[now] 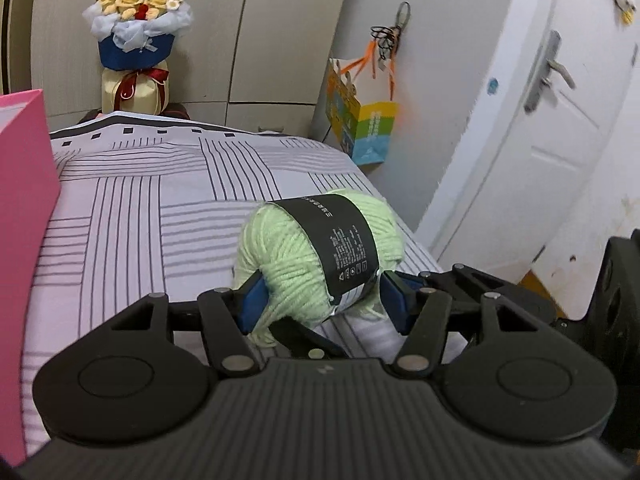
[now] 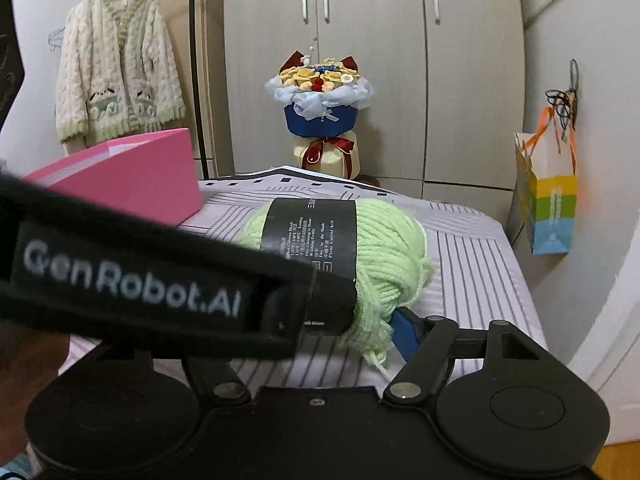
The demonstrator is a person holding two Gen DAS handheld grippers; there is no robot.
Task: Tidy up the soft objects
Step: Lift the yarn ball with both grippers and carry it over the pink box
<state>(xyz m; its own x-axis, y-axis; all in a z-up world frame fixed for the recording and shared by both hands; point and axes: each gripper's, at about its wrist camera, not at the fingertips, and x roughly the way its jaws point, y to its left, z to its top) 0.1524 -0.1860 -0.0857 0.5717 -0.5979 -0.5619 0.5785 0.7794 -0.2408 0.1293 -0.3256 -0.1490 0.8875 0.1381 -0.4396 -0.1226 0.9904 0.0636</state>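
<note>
The pale green yarn skein point(image 1: 316, 256) is being gripped by the left tool point(image 1: 320, 300) above the bed's point(image 1: 132, 208) right edge, long axis crosswise; the pink box point(image 1: 24, 200) is lying leftward. The right tool's point(image 2: 320, 332) state cannot be told.

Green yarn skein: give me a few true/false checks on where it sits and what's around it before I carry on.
1. The left gripper has the green yarn skein between its blue pads. True.
2. The skein's label band is white. False: it is black with small pale print.
3. A pink box stands on the striped bed sheet. True.
4. The paper gift bag lies flat on the bed. False: it hangs by orange handles from a wall hook.
5. A bouquet stands before the wardrobe. True.
</note>
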